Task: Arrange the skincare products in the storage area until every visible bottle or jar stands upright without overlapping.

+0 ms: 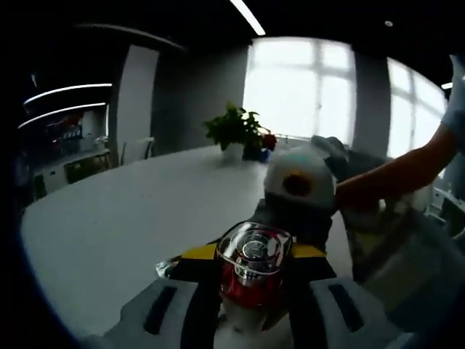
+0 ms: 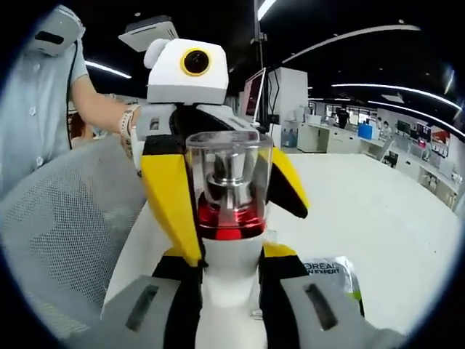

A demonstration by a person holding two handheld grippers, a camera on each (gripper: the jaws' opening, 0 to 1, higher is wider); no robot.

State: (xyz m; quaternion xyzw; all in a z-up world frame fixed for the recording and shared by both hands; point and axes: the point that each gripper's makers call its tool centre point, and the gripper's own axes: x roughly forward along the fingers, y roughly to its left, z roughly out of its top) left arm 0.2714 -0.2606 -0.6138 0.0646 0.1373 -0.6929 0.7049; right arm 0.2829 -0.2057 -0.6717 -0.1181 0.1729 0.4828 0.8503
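Note:
A pump bottle (image 2: pixel 229 203) with a clear cap, a red collar and a white body is held upright above the white table (image 2: pixel 385 218). My right gripper (image 2: pixel 231 256) is shut on its white body. My left gripper (image 2: pixel 243 229) comes from the opposite side, its yellow fingers (image 2: pixel 171 196) on either side of the collar. In the left gripper view the same bottle (image 1: pixel 251 273) sits between the jaws of my left gripper (image 1: pixel 253 256), which look shut on it. The right gripper (image 1: pixel 290 218) faces it from just behind the bottle.
A silver sachet (image 2: pixel 328 270) lies on the table under the bottle. A potted plant (image 1: pixel 236 129) stands at the table's far edge (image 1: pixel 123 211). A mesh chair (image 2: pixel 65 225) and the person's arm (image 1: pixel 392 174) are close beside the grippers.

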